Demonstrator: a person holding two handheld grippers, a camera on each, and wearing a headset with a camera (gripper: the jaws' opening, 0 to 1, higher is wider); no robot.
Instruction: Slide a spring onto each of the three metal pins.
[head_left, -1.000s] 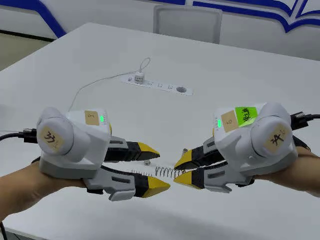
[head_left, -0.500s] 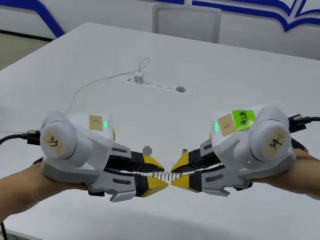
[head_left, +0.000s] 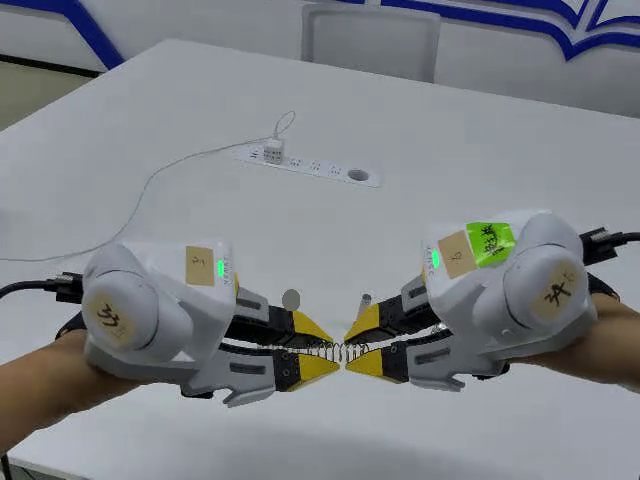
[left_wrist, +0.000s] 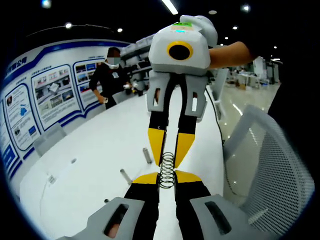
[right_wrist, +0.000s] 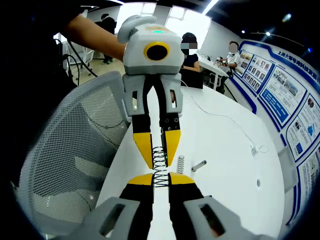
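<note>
**Spring bridged between two grippers above the table**

The spring is held off the table. It is stretched between the tips of the left gripper and the right gripper, which are pointed at each other and nearly touching. The right jaws are closed on one end of the spring. The left jaws are pinched on a thin dark pin (best made out in the right gripper view), and the spring's other end is met there. Whether the coils are around the pin cannot be told. Two other pins are seen on the table just beside the tips, and a spare spring is lying near them. A power strip is lying well behind, mid-table.
</note>
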